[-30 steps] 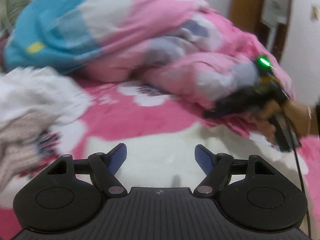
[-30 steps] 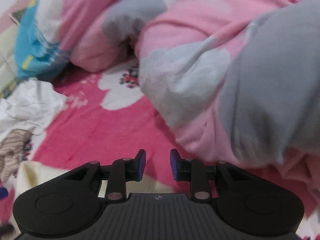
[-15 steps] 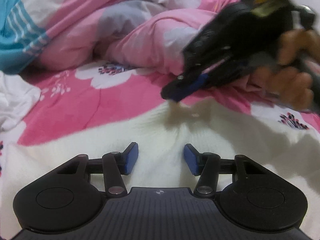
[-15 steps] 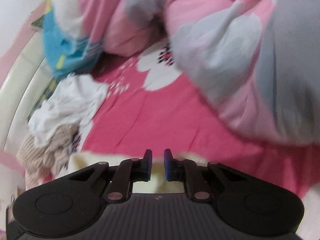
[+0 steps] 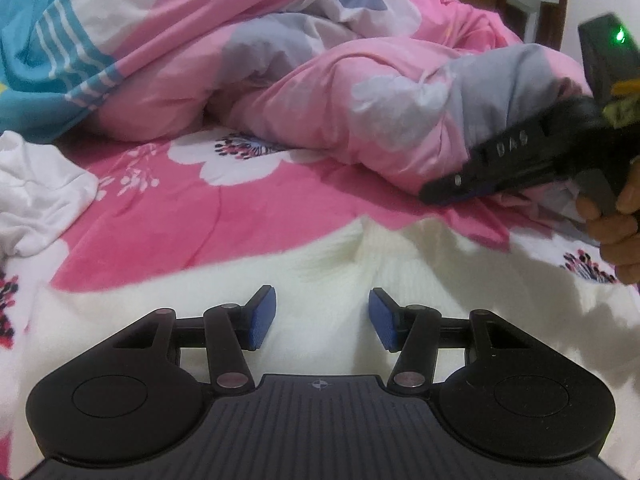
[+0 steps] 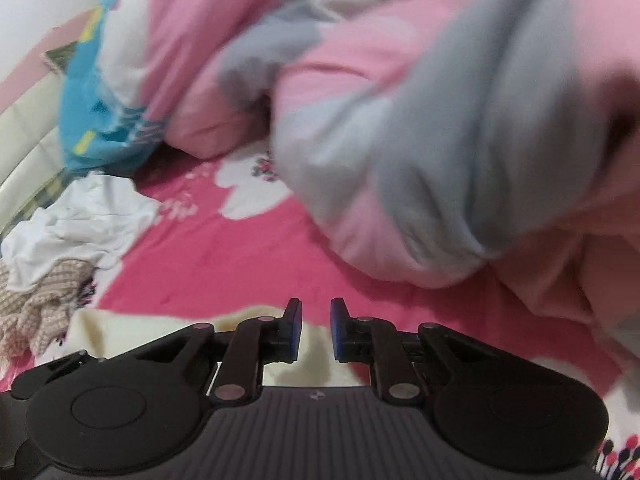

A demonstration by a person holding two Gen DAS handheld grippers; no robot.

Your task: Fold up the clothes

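Cream fleece garment [image 5: 320, 264] lies spread flat on the pink bed right under my tools; white top [image 5: 36, 192] and knitted beige piece [image 6: 44, 304] sit crumpled at left

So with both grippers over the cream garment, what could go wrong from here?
1. The pink quilt bulges close beside the right gripper; its open fingers might pinch quilt instead of the cream garment.
2. The left gripper is open above flat fabric and could grab the floral sheet too.
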